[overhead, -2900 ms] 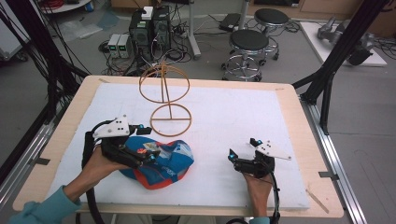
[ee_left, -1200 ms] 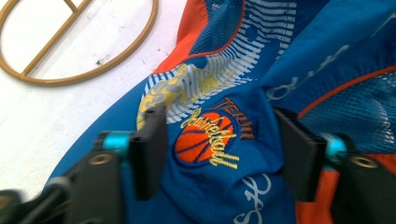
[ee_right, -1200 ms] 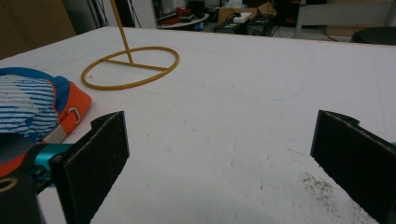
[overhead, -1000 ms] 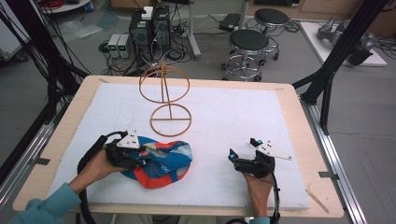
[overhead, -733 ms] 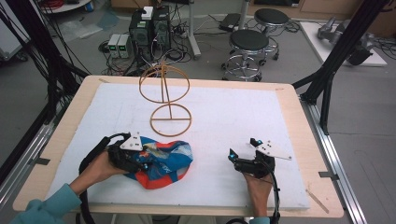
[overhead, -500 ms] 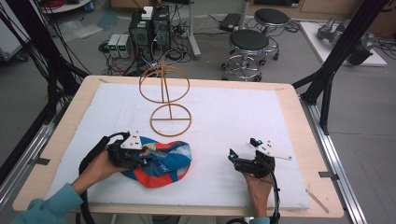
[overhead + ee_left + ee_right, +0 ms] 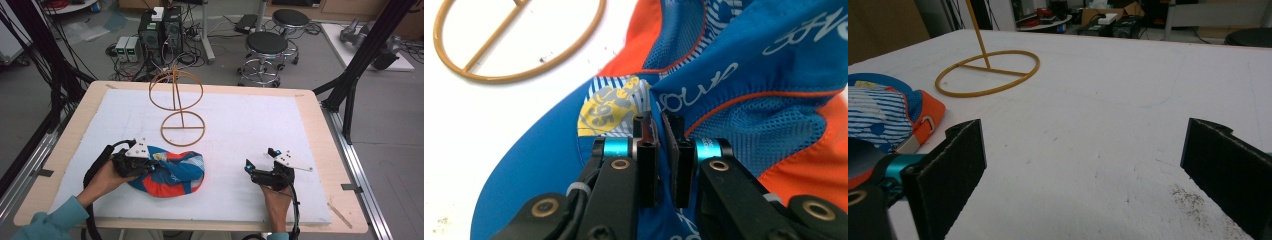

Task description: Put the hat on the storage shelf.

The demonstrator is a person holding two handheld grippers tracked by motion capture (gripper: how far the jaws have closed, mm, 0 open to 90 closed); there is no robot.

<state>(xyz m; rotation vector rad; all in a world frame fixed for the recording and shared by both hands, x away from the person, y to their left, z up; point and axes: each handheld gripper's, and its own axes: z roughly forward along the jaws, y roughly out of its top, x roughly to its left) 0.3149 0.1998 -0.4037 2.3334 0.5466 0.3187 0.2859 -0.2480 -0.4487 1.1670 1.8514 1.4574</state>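
My L gripper [image 7: 659, 131] had just been closing, and its jaws sat nearly together, pinching a fold of the cap [image 7: 724, 95] fabric between the pads, right by the yellow "95" patch [image 7: 611, 107]. The cap, blue/orange w/ white lettering, lay on the white tabletop [image 7: 240, 125] directly under and ahead of that gripper; in the high view the L gripper [image 7: 150, 167] was at the cap's [image 7: 172, 175] near-left edge, my hand behind it. The gold wire stand [image 7: 180, 112] stood beyond the cap, farther from me, its ring base [image 7: 514, 45] showing up-left of the L jaws, close to the cap but not touching.

My R gripper [image 7: 1083, 150] rested low over the tabletop w/ jaws spread wide, nothing btw them but bare white surface. From it, the cap [image 7: 888, 120] lay off to its left, well apart, and the stand's ring base [image 7: 988, 72] was ahead-left. In the high view the R gripper [image 7: 260, 167] sat near the table's front edge.
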